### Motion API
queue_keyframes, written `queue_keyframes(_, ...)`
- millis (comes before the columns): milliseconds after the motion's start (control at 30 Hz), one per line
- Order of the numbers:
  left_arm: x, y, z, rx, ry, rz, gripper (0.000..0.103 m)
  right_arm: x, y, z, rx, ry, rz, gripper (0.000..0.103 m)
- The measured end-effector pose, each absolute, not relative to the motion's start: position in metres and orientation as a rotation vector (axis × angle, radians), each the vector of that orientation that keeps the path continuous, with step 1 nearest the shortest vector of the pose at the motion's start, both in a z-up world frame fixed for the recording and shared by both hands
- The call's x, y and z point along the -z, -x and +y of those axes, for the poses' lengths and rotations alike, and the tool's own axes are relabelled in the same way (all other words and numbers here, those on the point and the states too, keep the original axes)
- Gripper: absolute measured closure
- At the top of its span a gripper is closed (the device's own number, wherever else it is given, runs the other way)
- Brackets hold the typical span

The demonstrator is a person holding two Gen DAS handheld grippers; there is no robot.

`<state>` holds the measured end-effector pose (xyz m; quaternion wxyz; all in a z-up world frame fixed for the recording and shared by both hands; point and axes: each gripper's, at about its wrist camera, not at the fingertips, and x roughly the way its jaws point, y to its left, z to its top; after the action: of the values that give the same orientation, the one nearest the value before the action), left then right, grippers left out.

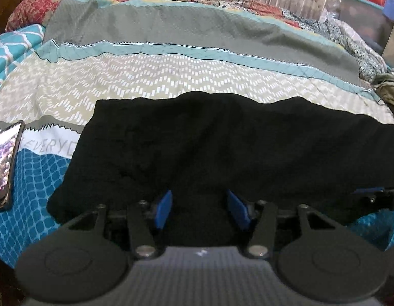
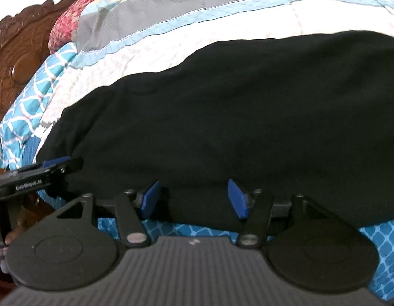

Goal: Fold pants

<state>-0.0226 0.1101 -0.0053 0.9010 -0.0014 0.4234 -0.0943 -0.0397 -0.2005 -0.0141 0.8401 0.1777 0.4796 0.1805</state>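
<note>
Pants point(image 1: 222, 148) near bedspread point(image 1: 171, 81) edge, phone point(image 1: 4, 163) left

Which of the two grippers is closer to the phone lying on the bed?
Left. The left gripper works at the near edge of the black pants, with the phone just off to its left on the bedspread. The right gripper is further along, beyond the left one.

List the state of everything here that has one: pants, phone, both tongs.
Black pants: lying folded on the bedspread, near edge between both tongs.
Phone: screen lit, lying left of pants.
Left tongs: open.
Right tongs: open.
</note>
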Motion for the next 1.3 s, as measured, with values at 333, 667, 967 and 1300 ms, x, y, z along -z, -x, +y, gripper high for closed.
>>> queue_keyframes(333, -0.033, 0.025, 0.114, 0.212, 0.052, 0.820, 0.051, 0.015, 0.044, -0.216, -0.397, -0.445, 0.982, 0.039)
queue_keyframes(667, -0.034, 0.006, 0.074, 0.294, 0.026, 0.822, 0.050, -0.009, 0.056, -0.259, -0.300, -0.509, 0.823, 0.039)
queue_keyframes(967, 0.016, -0.003, 0.060, 0.273, -0.015, 0.932, 0.050, 0.019, 0.060, -0.280, -0.191, -0.533, 0.923, 0.039)
queue_keyframes(1300, 0.017, -0.001, 0.057, 0.263, -0.043, 0.937, 0.048, 0.016, 0.064, -0.278, -0.205, -0.462, 0.917, 0.032)
